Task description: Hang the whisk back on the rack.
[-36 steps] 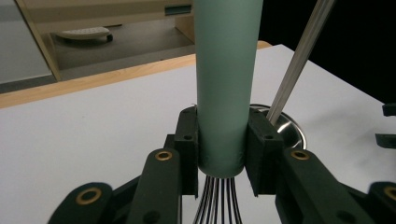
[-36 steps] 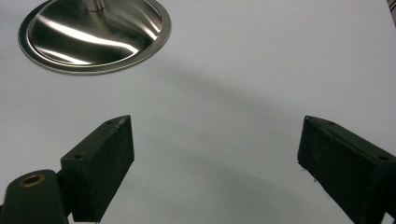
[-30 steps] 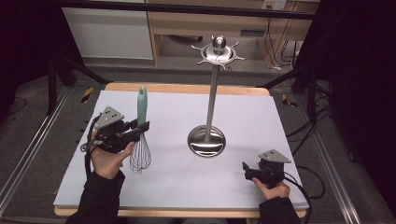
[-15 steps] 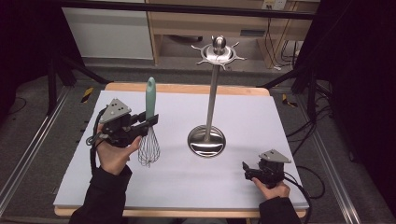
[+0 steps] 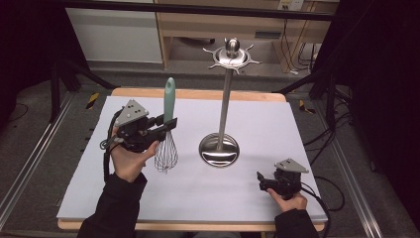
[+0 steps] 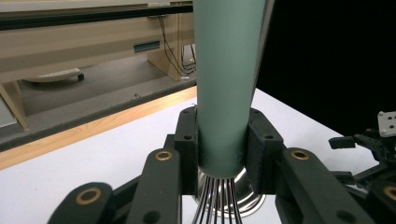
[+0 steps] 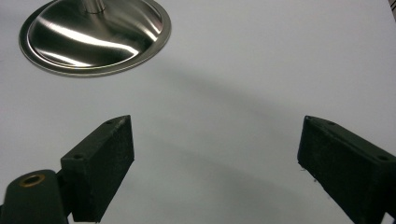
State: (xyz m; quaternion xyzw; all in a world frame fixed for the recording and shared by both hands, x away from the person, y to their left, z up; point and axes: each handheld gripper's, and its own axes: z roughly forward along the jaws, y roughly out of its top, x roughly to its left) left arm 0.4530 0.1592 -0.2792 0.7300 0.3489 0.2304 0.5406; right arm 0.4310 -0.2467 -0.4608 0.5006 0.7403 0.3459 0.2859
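My left gripper (image 5: 166,124) is shut on the lower end of the pale green handle of a wire whisk (image 5: 168,104). The whisk stands upright, handle up, and its wire loops (image 5: 166,151) hang just above the white table cover. In the left gripper view the two pads clamp the green handle (image 6: 224,88) from both sides, with the wires (image 6: 219,200) below. A steel utensil stand (image 5: 225,99) with a round base (image 5: 219,150) and a hooked top rises to the right of the whisk. My right gripper (image 5: 261,181) rests open at the front right; its jaws (image 7: 215,163) have only bare table between them.
The white cover (image 5: 277,124) lies on a wooden table with its edge (image 5: 198,93) showing at the back. The stand's shiny base (image 7: 95,35) lies just ahead of the right gripper. Dark floor, metal rails and cables surround the table; a shelf unit (image 5: 223,25) stands behind.
My left hand has carried the whisk up and to the right, toward the stand, and the whisk now stands more upright. The right hand has stayed where it was.
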